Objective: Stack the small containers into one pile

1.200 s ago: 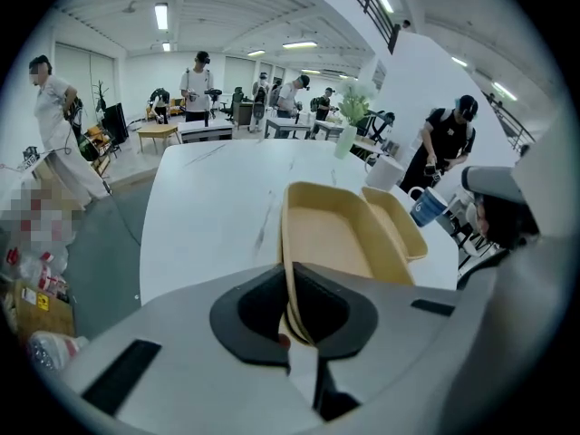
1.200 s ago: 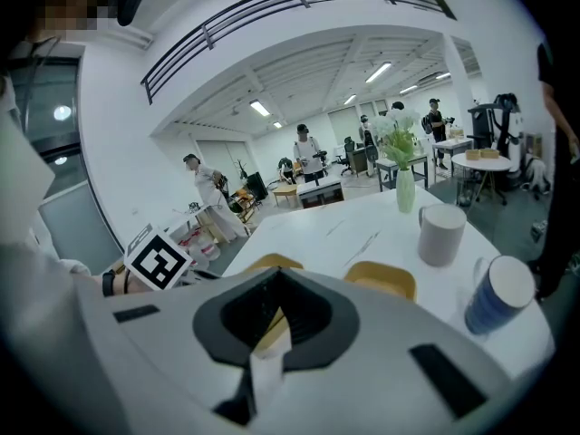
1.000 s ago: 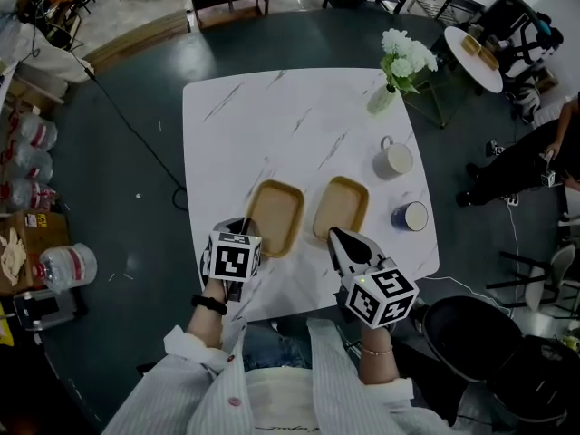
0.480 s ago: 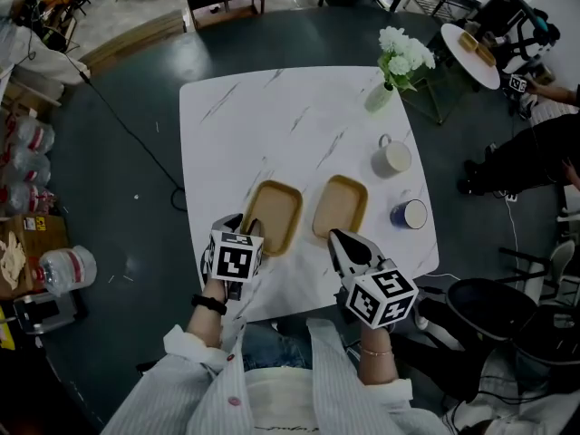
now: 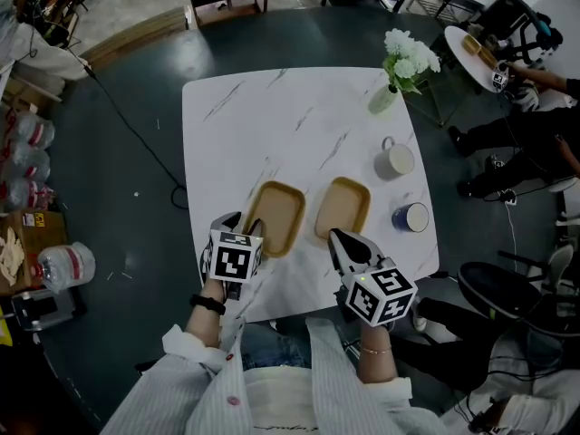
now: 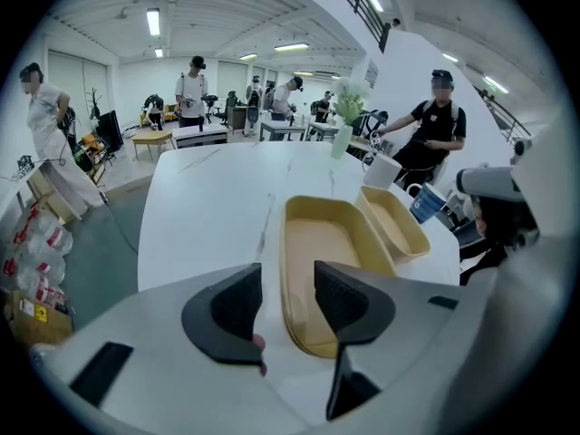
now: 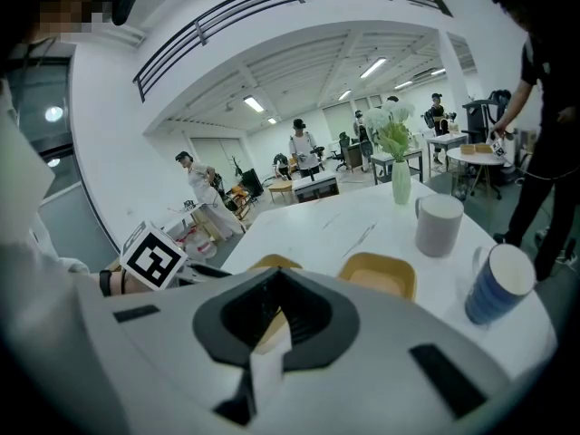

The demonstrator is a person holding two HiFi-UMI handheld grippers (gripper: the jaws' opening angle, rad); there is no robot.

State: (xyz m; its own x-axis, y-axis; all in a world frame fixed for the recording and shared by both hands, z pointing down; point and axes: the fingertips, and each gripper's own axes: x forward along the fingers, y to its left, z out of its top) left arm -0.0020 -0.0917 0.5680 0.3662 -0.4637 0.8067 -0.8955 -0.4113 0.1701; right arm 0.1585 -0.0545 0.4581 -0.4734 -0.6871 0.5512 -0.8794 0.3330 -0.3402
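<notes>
Head view: the left container (image 5: 275, 217) and right container (image 5: 342, 208) lie side by side on the table (image 5: 272, 125), long axes pointing away from the person. Left gripper view: the left gripper (image 6: 285, 284), jaws just opening, stands released astride the left container's near rim. Right gripper view: the right gripper (image 7: 276, 311) is clenched and empty, the right container just ahead.

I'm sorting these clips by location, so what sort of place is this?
Probably a big open workspace or lab, not a home: rows of desks stand behind the white table, several people stand about among them, and long strip lights run overhead.
</notes>
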